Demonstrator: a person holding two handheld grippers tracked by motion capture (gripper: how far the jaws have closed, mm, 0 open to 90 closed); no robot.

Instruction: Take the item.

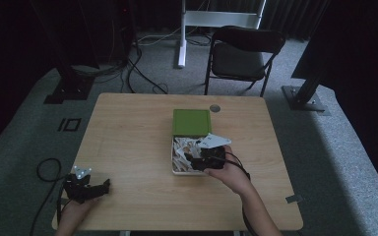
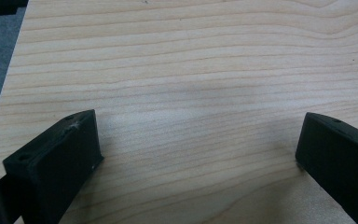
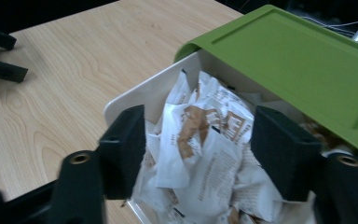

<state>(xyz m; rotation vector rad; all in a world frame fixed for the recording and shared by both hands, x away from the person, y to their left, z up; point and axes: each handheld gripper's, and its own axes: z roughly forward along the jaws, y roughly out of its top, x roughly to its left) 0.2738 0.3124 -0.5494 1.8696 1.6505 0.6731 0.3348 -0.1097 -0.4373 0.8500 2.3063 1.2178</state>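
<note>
Sachets (image 3: 200, 140) are lying heaped in the white box (image 3: 135, 95) mid-counter (image 1: 128, 147), green lid (image 1: 192, 122) behind. Right gripper (image 3: 200, 154) fingers are straddling one sachet, not yet clenching it; none removed. Left gripper (image 1: 86, 187) is resting released, empty.

Matt wood-grain table (image 2: 191, 70), crinkled paper packets (image 3: 205, 140)

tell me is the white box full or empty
Full. The white box is heaped with white-and-brown packets, and its green lid is slid back, leaving them exposed.
</note>
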